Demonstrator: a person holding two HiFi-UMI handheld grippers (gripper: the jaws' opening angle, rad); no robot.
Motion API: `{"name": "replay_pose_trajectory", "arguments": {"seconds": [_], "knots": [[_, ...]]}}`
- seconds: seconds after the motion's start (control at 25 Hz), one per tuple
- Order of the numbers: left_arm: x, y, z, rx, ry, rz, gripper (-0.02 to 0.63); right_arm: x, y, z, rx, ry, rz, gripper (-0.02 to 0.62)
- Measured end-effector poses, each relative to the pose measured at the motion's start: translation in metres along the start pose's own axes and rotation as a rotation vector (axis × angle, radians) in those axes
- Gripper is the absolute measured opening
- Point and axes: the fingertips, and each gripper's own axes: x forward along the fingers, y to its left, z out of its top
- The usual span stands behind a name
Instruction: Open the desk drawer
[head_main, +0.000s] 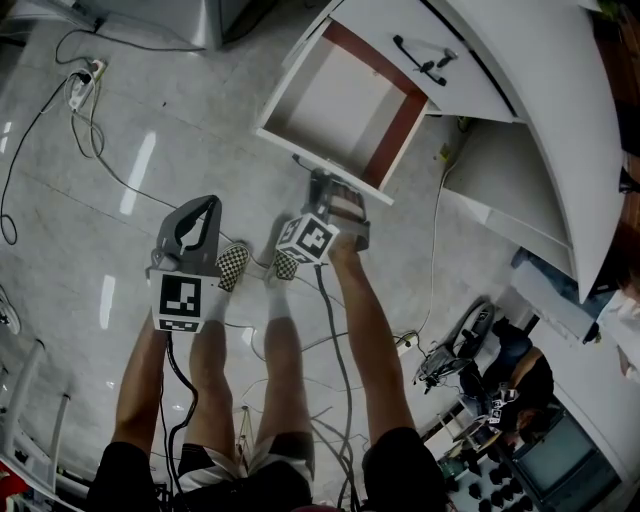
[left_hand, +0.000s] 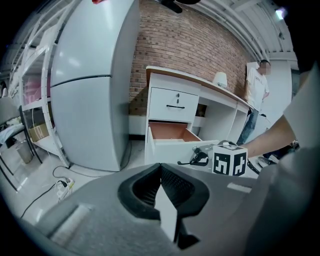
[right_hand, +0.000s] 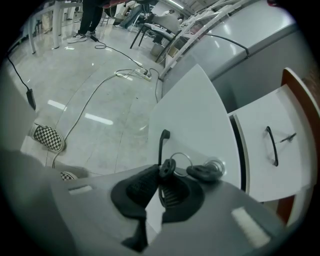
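The lower desk drawer (head_main: 392, 132) stands pulled out, its reddish-walled inside bare; in the left gripper view the drawer (left_hand: 172, 132) shows below a closed upper drawer (left_hand: 175, 104). My right gripper (head_main: 325, 190) is at the drawer's white front panel (right_hand: 195, 115), shut on the thin black handle (right_hand: 161, 147). A key ring with keys (right_hand: 205, 171) hangs from the lock right beside the right gripper (right_hand: 159, 177). My left gripper (head_main: 205, 202) hangs left of the drawer over the floor, apart from it. The left gripper (left_hand: 161, 167) has its jaws together with nothing in them.
The white desk top (head_main: 540, 90) curves along the right. A grey fridge (left_hand: 85, 85) stands left of the desk. Cables (head_main: 90, 130) and a power strip (head_main: 82, 85) lie on the tiled floor. My checkered shoes (head_main: 233, 265) are just below the drawer. A person (left_hand: 257, 85) stands at the desk's far end.
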Motion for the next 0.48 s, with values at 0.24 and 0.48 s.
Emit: {"name": "replay_pose_trajectory", "arguments": {"seconds": [0.24,0.48], "knots": [[-0.006,-0.001,-0.002,0.008,0.003,-0.008,0.011,-0.006,0.007,0.003,0.009,0.006,0.000,0.015],[-0.013,0.001,-0.004,0.010,0.006,-0.010,0.011,-0.009,0.010,0.012,0.023,0.011,-0.008,0.015]]}}
